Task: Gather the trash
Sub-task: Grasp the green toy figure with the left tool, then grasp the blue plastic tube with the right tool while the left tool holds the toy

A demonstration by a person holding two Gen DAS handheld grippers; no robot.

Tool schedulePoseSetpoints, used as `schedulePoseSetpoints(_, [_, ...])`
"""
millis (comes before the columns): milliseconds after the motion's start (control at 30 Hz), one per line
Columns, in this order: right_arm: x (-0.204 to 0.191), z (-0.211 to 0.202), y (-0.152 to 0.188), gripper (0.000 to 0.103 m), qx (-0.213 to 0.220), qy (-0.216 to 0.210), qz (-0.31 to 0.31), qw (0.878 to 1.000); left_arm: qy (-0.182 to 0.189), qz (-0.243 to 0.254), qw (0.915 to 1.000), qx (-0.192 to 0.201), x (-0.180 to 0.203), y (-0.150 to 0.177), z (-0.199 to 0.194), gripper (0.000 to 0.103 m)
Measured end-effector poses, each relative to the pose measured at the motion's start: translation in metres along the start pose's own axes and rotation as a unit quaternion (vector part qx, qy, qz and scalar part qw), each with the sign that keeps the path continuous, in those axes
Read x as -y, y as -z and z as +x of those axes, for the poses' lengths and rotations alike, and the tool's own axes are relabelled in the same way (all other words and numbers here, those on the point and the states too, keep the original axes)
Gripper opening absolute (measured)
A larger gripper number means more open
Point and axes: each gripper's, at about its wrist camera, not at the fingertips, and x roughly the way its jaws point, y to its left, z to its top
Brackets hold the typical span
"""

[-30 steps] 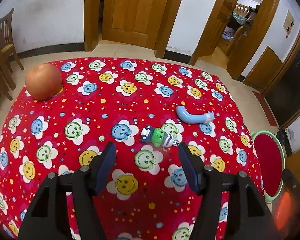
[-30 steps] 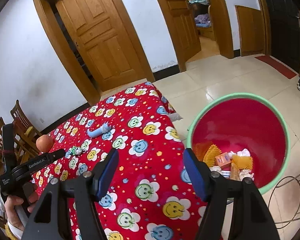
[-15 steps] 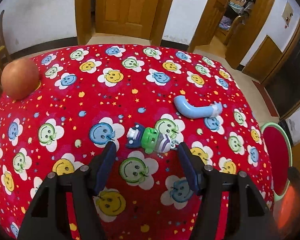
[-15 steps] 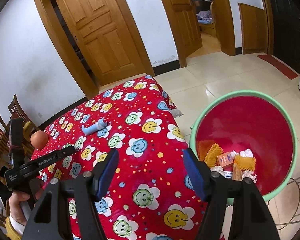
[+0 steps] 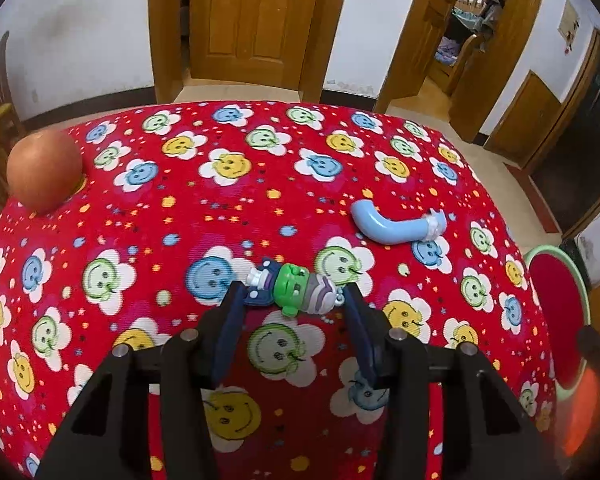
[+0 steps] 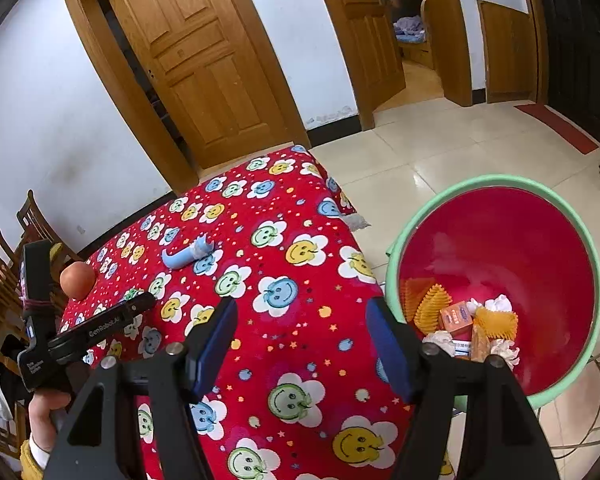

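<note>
The left gripper (image 5: 294, 298) has descended to the worktop (image 5: 260, 184) and its jaws are closing around the green toy figure (image 5: 294, 288), which lies between the pads, contact uncertain. Pickup is therefore starting. The right gripper (image 6: 300, 340) stays spread and empty beside the basin (image 6: 496, 188). Count on the worktop: one toy figure, one blue tube (image 5: 396, 226), one apple (image 5: 44, 170).
</note>
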Motion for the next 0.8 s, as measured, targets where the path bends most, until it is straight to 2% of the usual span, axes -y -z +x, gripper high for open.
schedulePoseSetpoints(100, [-0.005, 0.002, -0.001, 0.069, -0.002, -0.002, -0.004, 1.0, -0.001, -0.01, 0.9999, 0.012, -0.014, -0.006, -0.012, 0.05])
schedulePoseSetpoints(367, [-0.03, 0.013, -0.007, 0.069, -0.008, -0.015, -0.021, 1.0, -0.038, -0.035, 0.9975, 0.048, -0.054, -0.021, -0.041, 0.05])
schedulePoseSetpoints(567, [-0.057, 0.025, -0.011, 0.071, -0.013, -0.03, -0.041, 0.999, -0.055, -0.068, 0.9946, 0.055, -0.087, -0.017, -0.045, 0.05])
schedulePoseSetpoints(800, [-0.083, 0.051, -0.01, 0.076, -0.024, -0.04, -0.058, 0.997, -0.066, -0.082, 0.9925, 0.061, -0.099, -0.012, -0.043, 0.05])
